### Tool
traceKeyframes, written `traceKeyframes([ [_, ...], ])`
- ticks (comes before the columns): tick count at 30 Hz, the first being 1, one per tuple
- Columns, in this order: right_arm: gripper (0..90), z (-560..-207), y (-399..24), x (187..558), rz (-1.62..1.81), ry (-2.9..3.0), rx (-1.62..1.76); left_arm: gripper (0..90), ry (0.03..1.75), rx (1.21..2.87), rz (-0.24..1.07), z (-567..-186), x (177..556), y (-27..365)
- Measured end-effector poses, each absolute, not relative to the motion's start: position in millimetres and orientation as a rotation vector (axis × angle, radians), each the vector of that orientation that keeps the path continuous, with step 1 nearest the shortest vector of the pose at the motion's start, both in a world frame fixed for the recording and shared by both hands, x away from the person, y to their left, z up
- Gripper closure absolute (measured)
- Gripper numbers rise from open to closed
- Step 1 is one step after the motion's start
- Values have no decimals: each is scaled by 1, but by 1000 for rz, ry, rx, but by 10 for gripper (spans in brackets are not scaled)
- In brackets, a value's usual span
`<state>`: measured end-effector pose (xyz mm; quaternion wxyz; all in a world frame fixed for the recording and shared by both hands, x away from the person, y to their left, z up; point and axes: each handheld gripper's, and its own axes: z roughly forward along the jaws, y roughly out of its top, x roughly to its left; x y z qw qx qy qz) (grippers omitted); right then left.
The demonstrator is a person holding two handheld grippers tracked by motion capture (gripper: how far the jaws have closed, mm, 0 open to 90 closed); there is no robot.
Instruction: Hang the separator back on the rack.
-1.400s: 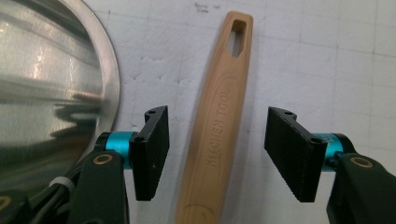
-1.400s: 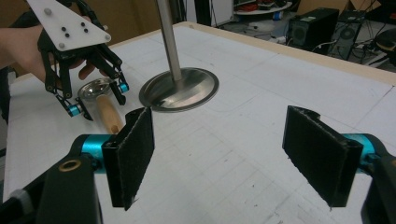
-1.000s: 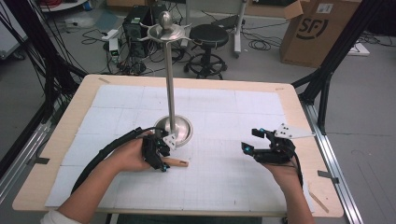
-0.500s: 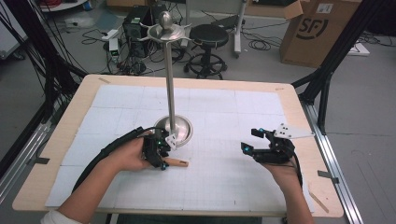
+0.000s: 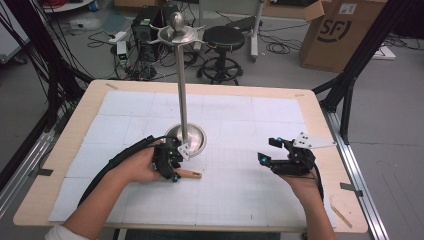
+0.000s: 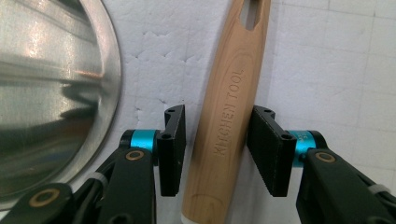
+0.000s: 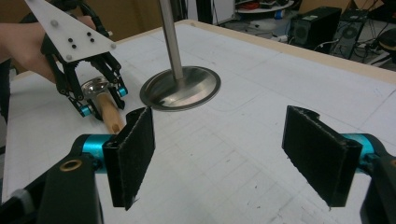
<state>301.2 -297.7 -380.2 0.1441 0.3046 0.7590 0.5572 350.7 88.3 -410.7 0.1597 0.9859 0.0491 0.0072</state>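
One wooden-handled utensil (image 6: 232, 116), one stand (image 5: 183, 95)

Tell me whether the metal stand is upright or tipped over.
Upright. The metal stand rises straight from its round base, which sits flat on the table; its top piece stays level above the pole.

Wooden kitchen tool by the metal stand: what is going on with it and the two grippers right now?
A person holds a gripper in each hand. The left gripper has just been closing around the handle of the wooden kitchen tool, which lies on the table beside the metal stand's base. Its jaws straddle the handle; one pad touches, the other shows a small gap. The right gripper waits open, holding nothing.
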Motion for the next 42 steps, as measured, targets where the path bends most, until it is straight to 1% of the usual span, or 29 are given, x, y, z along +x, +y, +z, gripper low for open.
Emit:
traceKeyframes([
  [3,246,-380,-297,301,1603,2193,880,585,139,2822,23,-410,350,88],
  [8,247,-380,-297,301,1603,2193,876,626,122,2825,34,-410,350,87],
  [16,248,-380,-297,301,1607,2188,872,638,126,2826,22,-410,351,87],
  [20,248,-380,-297,301,1610,2189,877,672,121,2823,24,-410,351,87],
  [23,248,-380,-298,301,1608,2190,878,675,96,2826,42,-409,350,87],
  [34,248,-381,-298,301,1607,2189,878,678,90,2798,84,-402,349,91],
  [42,248,-381,-298,301,1609,2195,880,677,103,2705,102,-387,347,99],
])
